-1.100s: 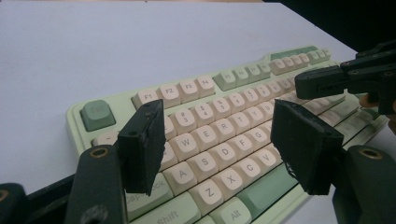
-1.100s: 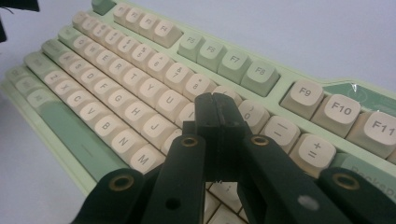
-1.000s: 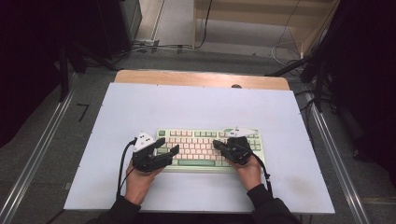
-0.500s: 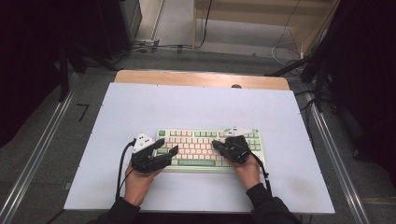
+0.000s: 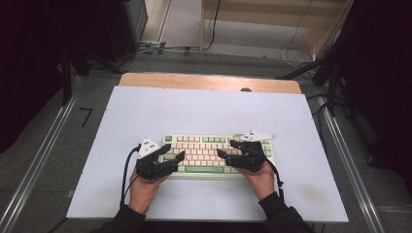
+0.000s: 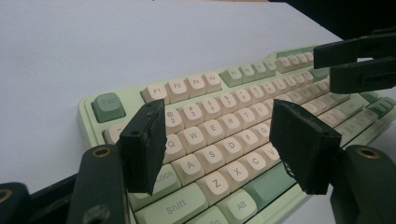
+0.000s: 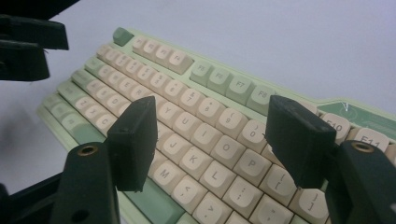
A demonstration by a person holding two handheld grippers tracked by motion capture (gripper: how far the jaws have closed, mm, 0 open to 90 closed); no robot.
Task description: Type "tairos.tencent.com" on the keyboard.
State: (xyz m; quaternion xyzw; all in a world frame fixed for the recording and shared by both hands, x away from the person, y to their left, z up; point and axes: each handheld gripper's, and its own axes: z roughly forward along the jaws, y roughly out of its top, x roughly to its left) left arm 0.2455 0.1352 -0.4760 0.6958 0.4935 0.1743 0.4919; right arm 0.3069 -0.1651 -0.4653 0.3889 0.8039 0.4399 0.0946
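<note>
A pale green keyboard (image 5: 214, 150) with cream keys lies near the front of the white table top. My left gripper (image 5: 176, 151) hovers over its left end and stands open above the A, S and Z keys (image 6: 217, 126), with nothing between the pads. My right gripper (image 5: 225, 149) hovers over the right half, and its jaws have just been opening. They now stand apart above the J to P keys (image 7: 210, 121) with nothing between them. Each gripper's view catches the other's jaws at its edge: the right gripper (image 6: 327, 66) and the left gripper (image 7: 56, 50).
The white table top (image 5: 194, 111) stretches bare behind and beside the keyboard. A wooden strip (image 5: 209, 81) runs along its far edge. Metal rails (image 5: 39, 160) flank the table, and cables lie on the floor beyond it.
The right gripper's jaws, together in the earlier frames, now stand apart. Both hands have stayed over the keyboard. The left gripper looks the same.
</note>
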